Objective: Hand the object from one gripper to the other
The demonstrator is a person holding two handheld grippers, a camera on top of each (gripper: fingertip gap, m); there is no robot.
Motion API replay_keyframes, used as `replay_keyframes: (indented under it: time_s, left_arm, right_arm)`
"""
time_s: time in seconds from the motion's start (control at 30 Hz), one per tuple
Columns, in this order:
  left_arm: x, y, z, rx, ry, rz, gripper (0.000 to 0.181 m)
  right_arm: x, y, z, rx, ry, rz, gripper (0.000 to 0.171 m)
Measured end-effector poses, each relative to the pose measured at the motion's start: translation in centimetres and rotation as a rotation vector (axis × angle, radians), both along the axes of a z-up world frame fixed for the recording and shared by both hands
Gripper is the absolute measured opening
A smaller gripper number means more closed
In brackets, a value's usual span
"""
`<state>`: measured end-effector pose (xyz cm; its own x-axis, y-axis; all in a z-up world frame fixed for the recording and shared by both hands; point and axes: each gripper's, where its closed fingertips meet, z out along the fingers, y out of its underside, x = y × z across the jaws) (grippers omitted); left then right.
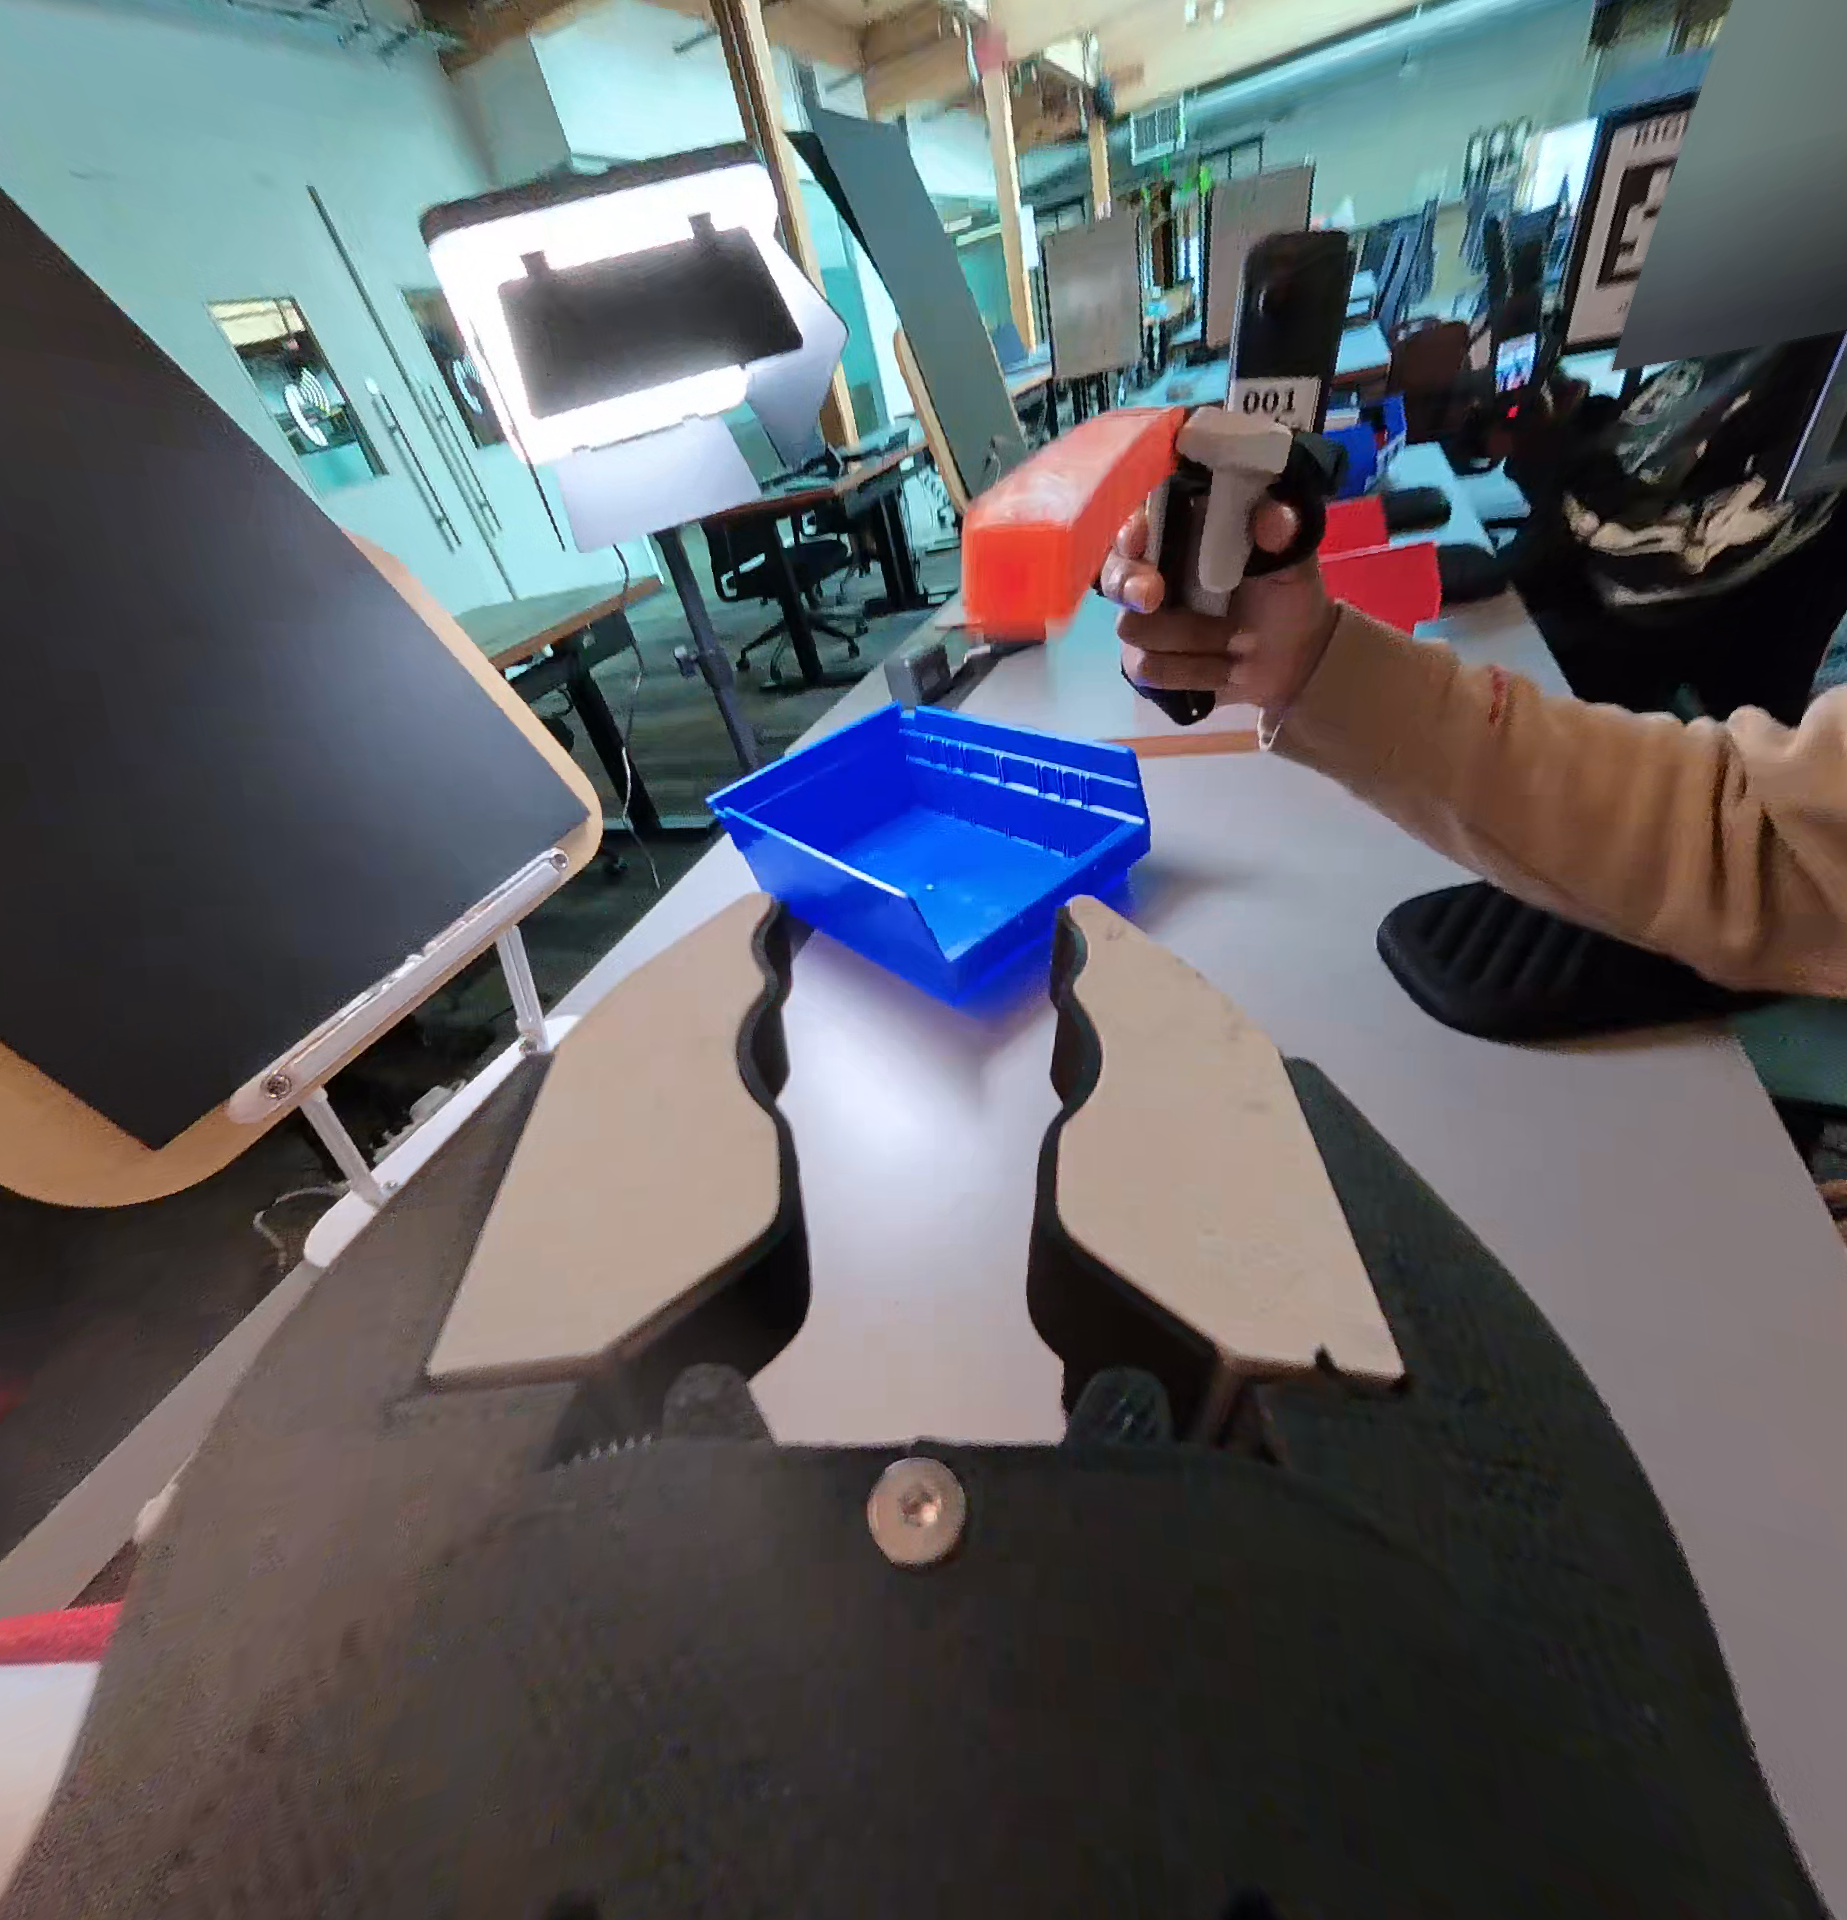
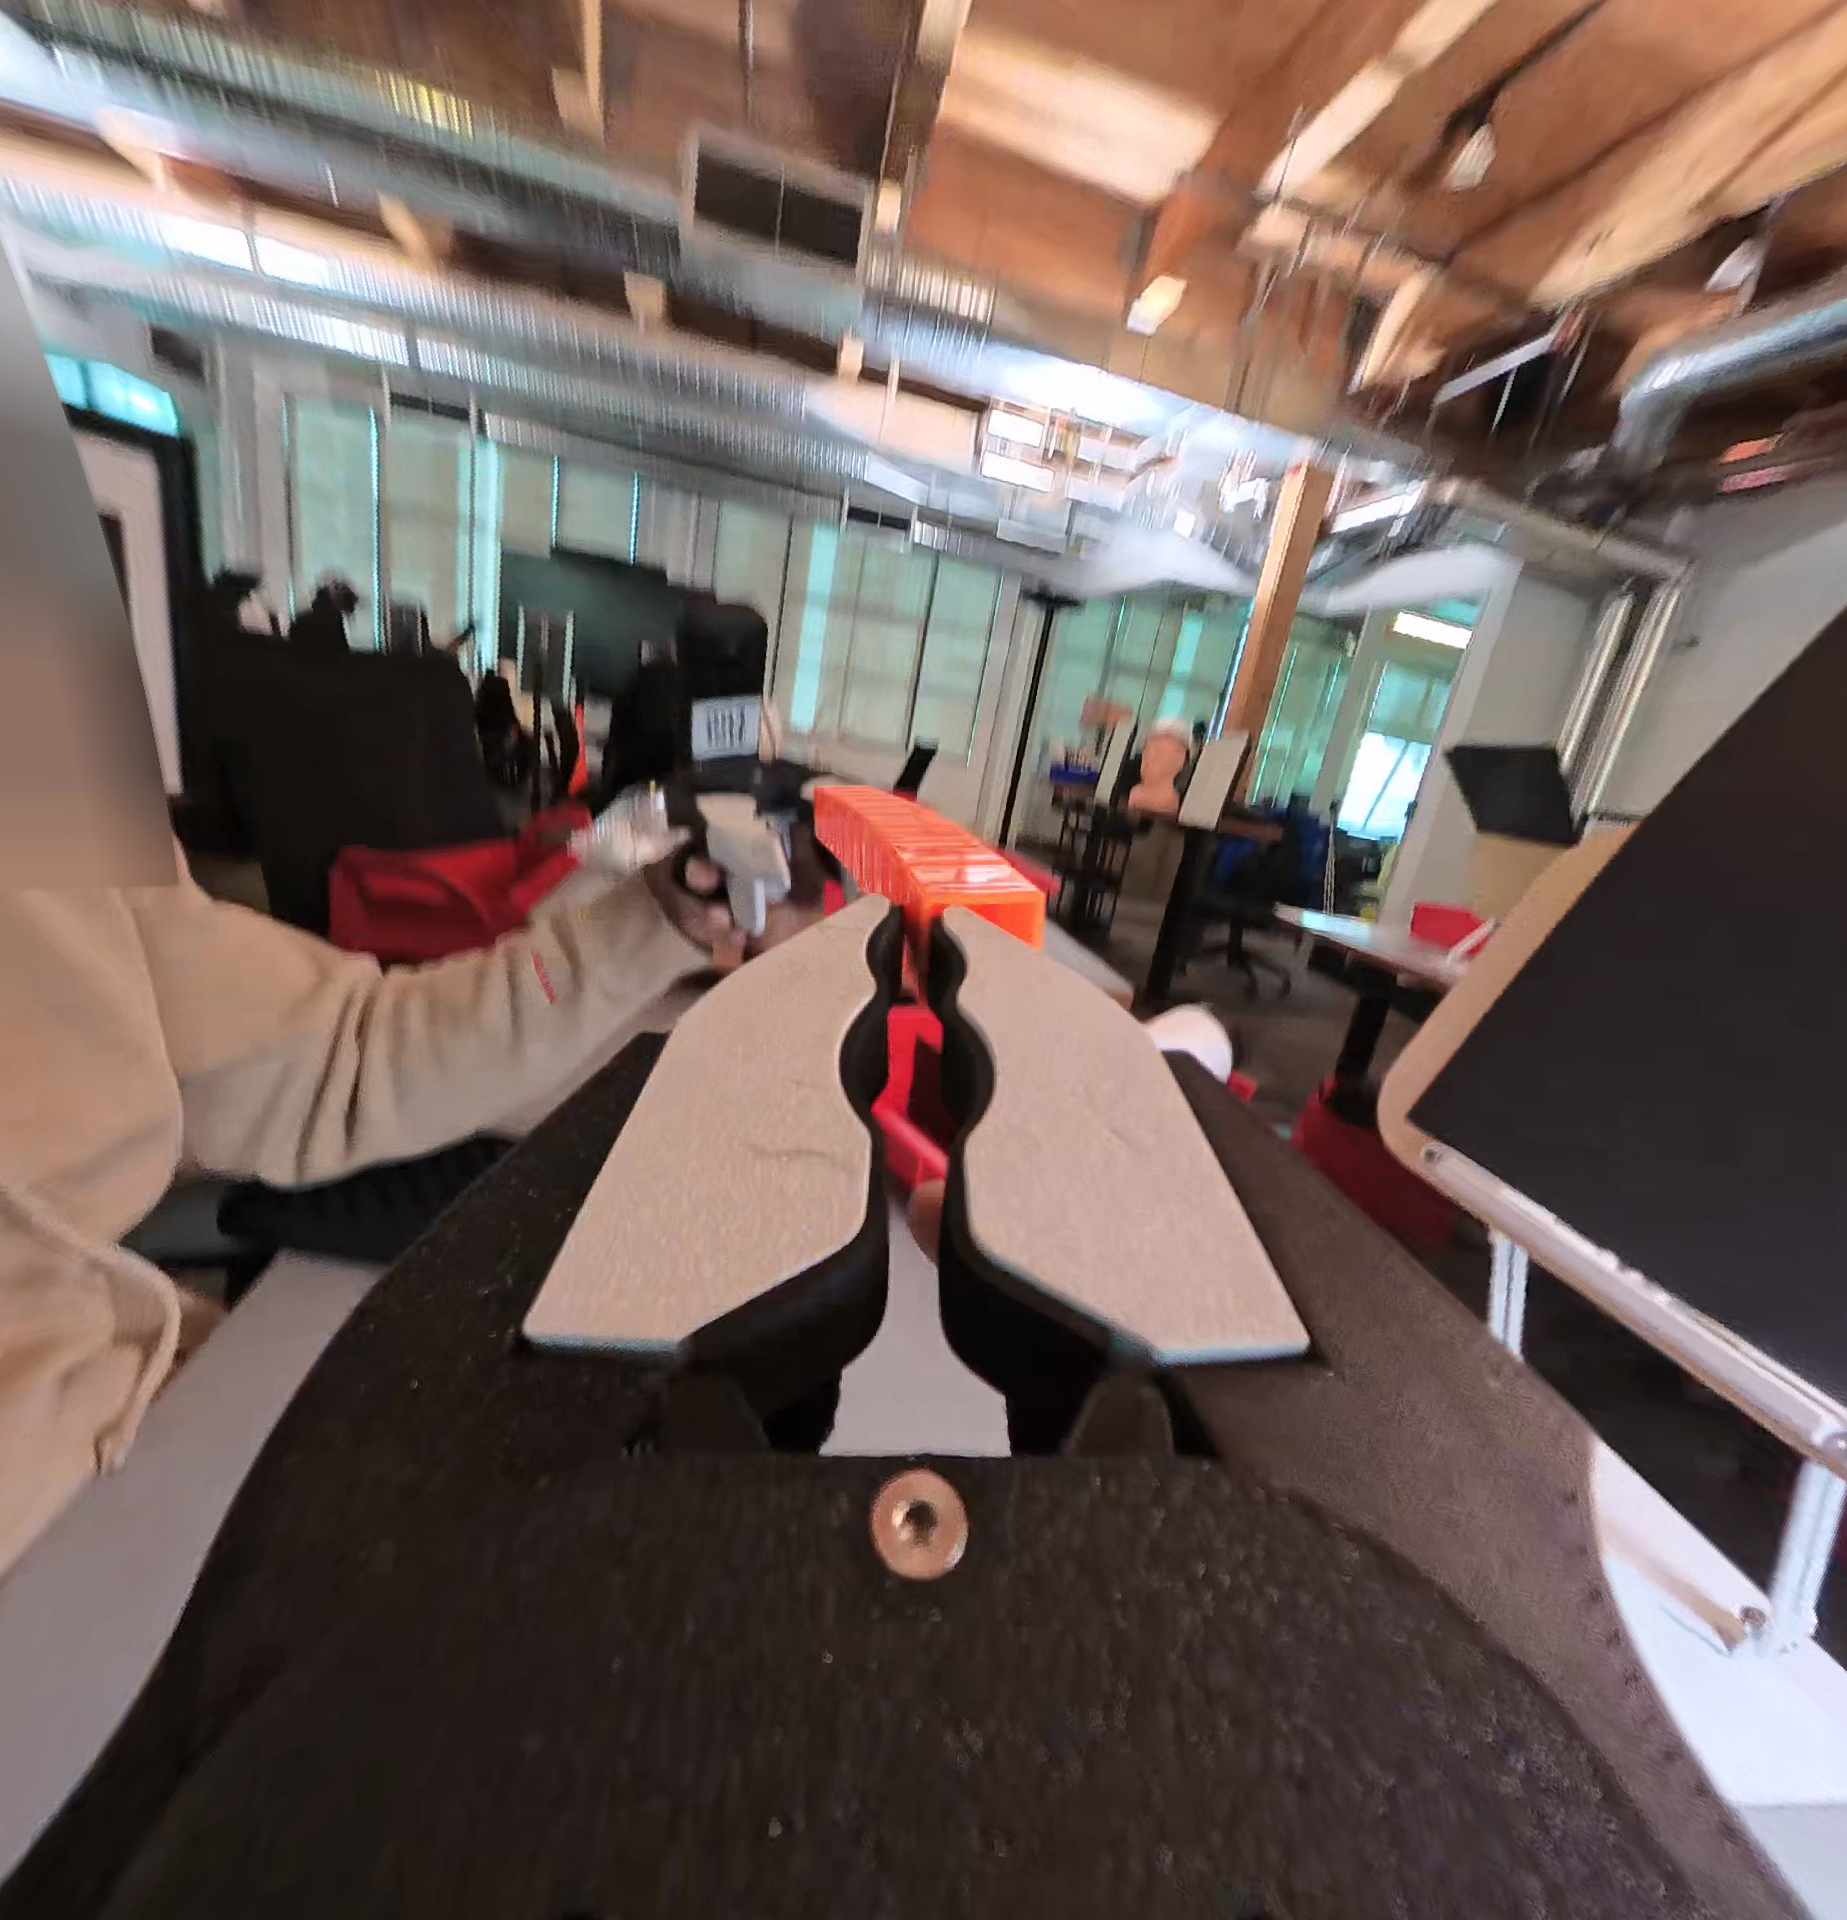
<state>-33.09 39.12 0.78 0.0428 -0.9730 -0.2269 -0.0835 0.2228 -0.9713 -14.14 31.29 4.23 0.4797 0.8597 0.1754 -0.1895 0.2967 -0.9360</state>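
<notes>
My left gripper (image 1: 914, 935) is open and empty, low over the grey table (image 1: 1366, 1195). A blue bin (image 1: 929, 842) sits empty on the table just beyond its fingertips. My right gripper (image 2: 917, 920) is shut on the near wall of an orange bin (image 2: 929, 862) and holds it in the air. In the left wrist view the orange bin (image 1: 1064, 530) hangs above the table's far end, beside the right gripper's white handle (image 1: 1225, 499), which a hand holds. The left gripper's handle (image 2: 742, 873) shows far off in the right wrist view.
Red bins (image 1: 1376, 582) stand at the table's far end, and one (image 2: 908, 1101) lies below the right gripper. A black ribbed pad (image 1: 1501, 956) lies under the beige sleeve (image 1: 1573, 810). A black board (image 1: 171, 675) stands left of the table, behind it a lit softbox (image 1: 628, 322). Tip to tip, the grippers are about 20 centimeters apart.
</notes>
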Motion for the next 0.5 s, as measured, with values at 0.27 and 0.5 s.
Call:
replay_keyframes:
  time_s: [0.27, 0.5]
  left_arm:
    - [4.3, -2.9, 1.0, -0.141, -0.225, -0.167, 0.041]
    - [5.0, -4.3, 3.1, -0.245, -0.437, -0.204, 0.029]
  right_arm:
    - [0.9, -0.3, 1.8, 0.008, 0.228, 0.087, 0.003]
    - [-8.0, 1.6, -1.5, -0.166, 0.307, 0.288, 0.004]
